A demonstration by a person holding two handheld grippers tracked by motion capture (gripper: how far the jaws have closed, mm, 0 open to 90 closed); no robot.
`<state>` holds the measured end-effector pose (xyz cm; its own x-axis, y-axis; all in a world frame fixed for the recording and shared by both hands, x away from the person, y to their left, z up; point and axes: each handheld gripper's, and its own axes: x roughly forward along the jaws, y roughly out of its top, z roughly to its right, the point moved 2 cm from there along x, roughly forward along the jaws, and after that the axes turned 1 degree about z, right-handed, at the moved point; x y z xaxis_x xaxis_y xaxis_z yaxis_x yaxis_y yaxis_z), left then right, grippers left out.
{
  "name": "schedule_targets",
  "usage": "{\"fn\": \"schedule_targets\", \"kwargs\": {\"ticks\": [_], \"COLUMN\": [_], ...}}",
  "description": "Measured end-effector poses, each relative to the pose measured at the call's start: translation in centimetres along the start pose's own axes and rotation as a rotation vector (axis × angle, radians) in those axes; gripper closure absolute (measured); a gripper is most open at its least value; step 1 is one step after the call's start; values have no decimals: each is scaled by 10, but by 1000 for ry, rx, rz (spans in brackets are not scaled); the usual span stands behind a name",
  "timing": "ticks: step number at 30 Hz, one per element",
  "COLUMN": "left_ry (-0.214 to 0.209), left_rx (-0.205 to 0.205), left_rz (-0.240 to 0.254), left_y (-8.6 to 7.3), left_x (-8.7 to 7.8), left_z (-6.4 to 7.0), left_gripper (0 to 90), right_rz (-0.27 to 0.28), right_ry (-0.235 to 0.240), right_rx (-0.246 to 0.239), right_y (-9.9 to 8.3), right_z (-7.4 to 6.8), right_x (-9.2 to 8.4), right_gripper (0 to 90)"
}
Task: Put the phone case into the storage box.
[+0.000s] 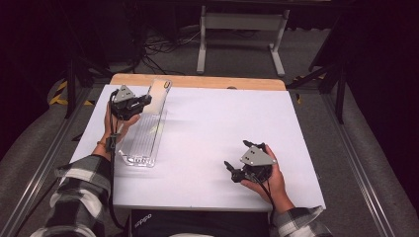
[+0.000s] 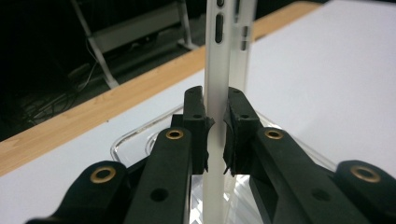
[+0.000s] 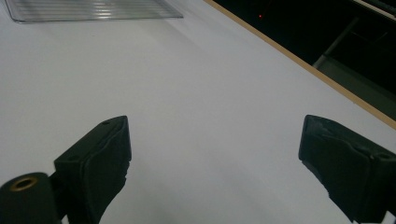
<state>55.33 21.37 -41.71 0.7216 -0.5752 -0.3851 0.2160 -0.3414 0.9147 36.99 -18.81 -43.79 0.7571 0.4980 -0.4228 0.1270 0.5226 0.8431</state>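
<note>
Clear plastic: a phone case (image 2: pixel 218 56) is clamped edge-on between the jaws of the left gripper (image 1: pixel 143 101), raised at the far left of the white table (image 1: pixel 222 128) over a ribbed clear tray (image 1: pixel 146 136). The right gripper (image 1: pixel 236 160) rests near the table's front right, jaws wide apart and holding nothing.
</note>
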Motion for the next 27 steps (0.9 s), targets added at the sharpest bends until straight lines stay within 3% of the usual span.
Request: {"fn": "schedule_targets", "kwargs": {"ticks": [6, 15, 18, 22, 27], "left_ry": [55, 32, 46, 74, 108], "left_rx": [14, -23, -28, -44, -71], "left_rz": [-21, -57, -83, -65, -29], "left_y": [0, -8, -13, -14, -14], "left_x": [7, 18, 21, 20, 16], "left_z": [-5, -17, -19, -23, -26], "left_gripper": [815, 788, 768, 678, 627], "right_rz": [-6, -23, -23, -24, -20], "right_ry": [5, 22, 24, 27, 38], "right_rx": [-5, -15, -14, -12, -22], "right_y": [0, 0, 0, 0, 0], "right_z": [0, -1, -1, 0, -1], "right_x": [1, 6, 6, 6, 6], "right_gripper": [100, 101, 101, 101, 101]}}
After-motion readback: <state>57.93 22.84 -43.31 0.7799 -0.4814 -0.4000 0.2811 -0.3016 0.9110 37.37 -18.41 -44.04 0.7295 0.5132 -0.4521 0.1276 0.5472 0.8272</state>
